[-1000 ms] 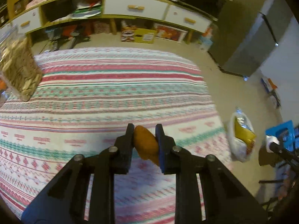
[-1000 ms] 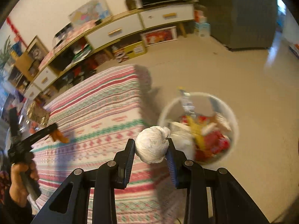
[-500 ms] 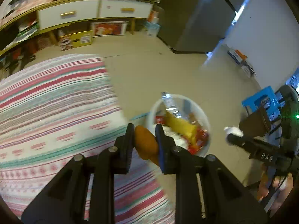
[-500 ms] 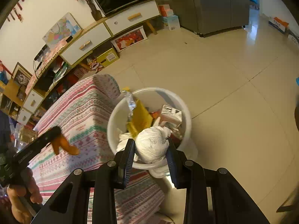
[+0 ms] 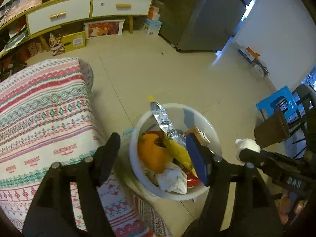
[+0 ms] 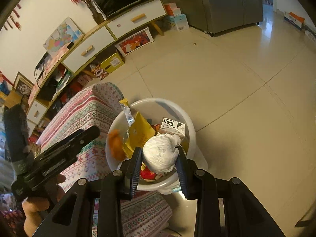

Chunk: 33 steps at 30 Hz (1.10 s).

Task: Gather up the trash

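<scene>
both hands have swung off the striped bed and now hang over the white bin on the floor beside it. a second ago the left gripper pinched an orange peel; now its jaws are opening, nothing sits between them, and the orange peel shows blurred inside the bin, on top of the yellow wrapper and crumpled tissue. the right wrist view has the same peel near the bin's left wall.

the right gripper is clenched on the white paper wad, held above the bin's near side, close to the rim.

what could go wrong, as i judge it: the bin looks well filled, with the foil strip and a carton standing tall, so a light wad let go from this spot may bounce off the heap or roll over the near rim onto the floor. the two grippers are also near each other, and the left jaws spreading wide could knock the right one or the wad if either hand drifts inward. moving the wad nearer the bin's middle before release should lower that risk.
</scene>
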### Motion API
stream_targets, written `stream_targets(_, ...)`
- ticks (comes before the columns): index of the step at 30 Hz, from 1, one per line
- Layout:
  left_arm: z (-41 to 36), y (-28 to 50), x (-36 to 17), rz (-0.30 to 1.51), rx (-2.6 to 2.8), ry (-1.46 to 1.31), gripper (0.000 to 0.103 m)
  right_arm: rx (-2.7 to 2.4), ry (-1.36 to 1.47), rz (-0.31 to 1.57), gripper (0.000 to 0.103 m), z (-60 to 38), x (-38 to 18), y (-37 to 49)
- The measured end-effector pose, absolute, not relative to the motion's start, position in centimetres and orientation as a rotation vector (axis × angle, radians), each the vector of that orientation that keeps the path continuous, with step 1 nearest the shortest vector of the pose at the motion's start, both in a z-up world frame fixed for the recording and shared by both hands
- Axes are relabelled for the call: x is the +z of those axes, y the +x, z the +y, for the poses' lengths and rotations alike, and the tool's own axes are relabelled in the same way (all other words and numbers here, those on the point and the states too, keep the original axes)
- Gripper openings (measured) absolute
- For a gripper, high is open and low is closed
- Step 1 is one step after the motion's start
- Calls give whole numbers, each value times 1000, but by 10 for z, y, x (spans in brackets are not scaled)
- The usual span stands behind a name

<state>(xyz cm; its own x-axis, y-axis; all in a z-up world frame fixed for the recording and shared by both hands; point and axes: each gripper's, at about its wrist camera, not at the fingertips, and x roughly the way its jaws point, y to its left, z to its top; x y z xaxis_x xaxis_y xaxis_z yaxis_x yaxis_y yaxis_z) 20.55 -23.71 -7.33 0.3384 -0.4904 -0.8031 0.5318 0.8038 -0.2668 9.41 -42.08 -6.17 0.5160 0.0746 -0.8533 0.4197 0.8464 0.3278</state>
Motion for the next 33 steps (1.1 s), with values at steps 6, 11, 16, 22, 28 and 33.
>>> stream_targets(6,-216,195,-62,998,-655,124,77,-224,553,1027,36,-414,-69,107)
stream_targets(11,-191,186,-58,986,-631,168,80,-206,556,975,52,-411,-69,118)
stream_targets(16,-162,177,-55,999,-581,162,85,-250,598,947,85,-408,-63,113)
stream_targets(22,-130,157,-47,1001,-493,154,91,-247,571,944,86,-383,-46,93)
stream_targets(28,-95,123,-37,971,-384,146,101,-241,473,961,88,-343,-26,64)
stream_targets(33,-72,84,-29,905,-311,167,102,-257,283,949,91,-301,-5,31)
